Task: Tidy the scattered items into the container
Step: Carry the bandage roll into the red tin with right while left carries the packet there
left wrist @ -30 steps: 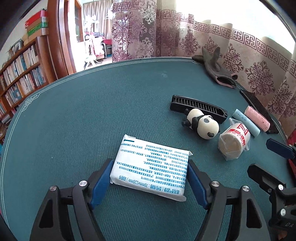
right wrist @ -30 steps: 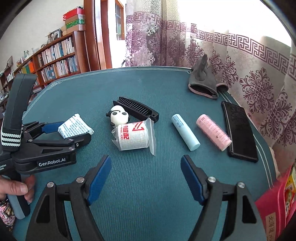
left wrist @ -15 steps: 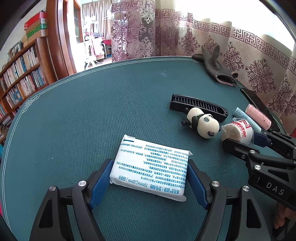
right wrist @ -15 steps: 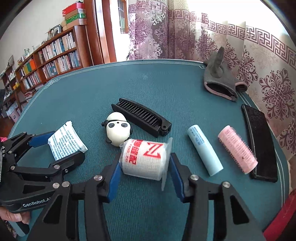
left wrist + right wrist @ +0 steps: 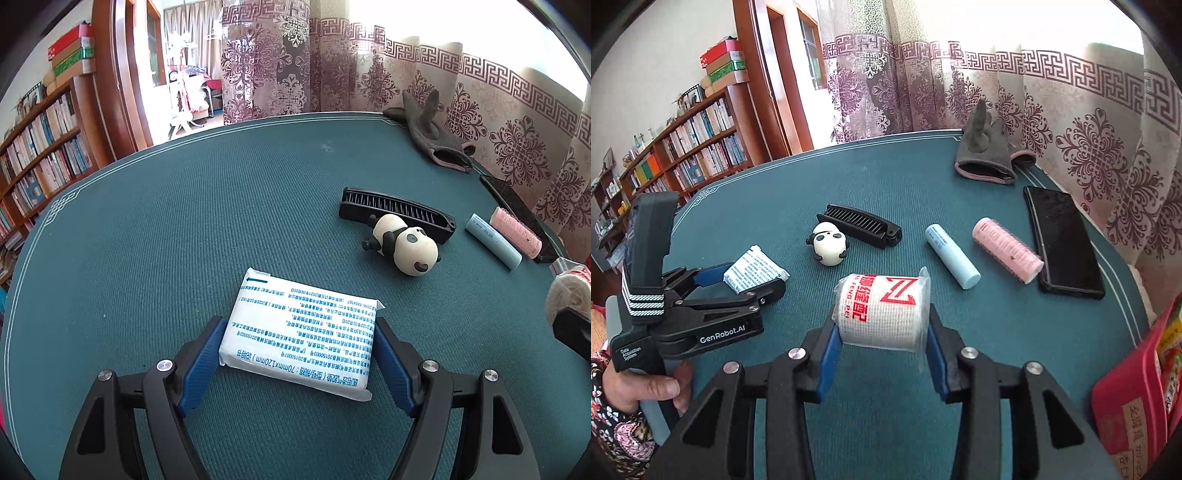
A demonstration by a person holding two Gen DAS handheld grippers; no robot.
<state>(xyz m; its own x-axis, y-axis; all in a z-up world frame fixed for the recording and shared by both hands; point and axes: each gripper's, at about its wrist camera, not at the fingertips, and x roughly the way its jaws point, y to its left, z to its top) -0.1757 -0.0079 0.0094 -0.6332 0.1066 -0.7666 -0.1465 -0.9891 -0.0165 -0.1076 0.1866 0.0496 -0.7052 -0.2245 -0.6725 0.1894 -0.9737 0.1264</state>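
Observation:
My right gripper (image 5: 881,325) has its blue pads pressed on the ends of a white bandage roll (image 5: 882,306) with red print, raised off the green table (image 5: 923,184); the jaws are still closing. The same roll (image 5: 567,291) shows at the right edge of the left wrist view. My left gripper (image 5: 298,332) holds a white packet (image 5: 306,314) with blue print flat on the table, one pad against each side. A red box (image 5: 1126,406) holding packets stands at the lower right, beside the table.
On the table lie a panda toy (image 5: 830,247), a black comb (image 5: 862,223), a pale blue tube (image 5: 953,256), a pink hair roller (image 5: 1006,249), a black phone (image 5: 1062,240) and grey gloves (image 5: 982,158). Curtains hang behind; bookshelves stand at the left.
My right gripper went forward to the bandage roll, closed on it and drew it up and towards the right. The left gripper and its packet have not moved.

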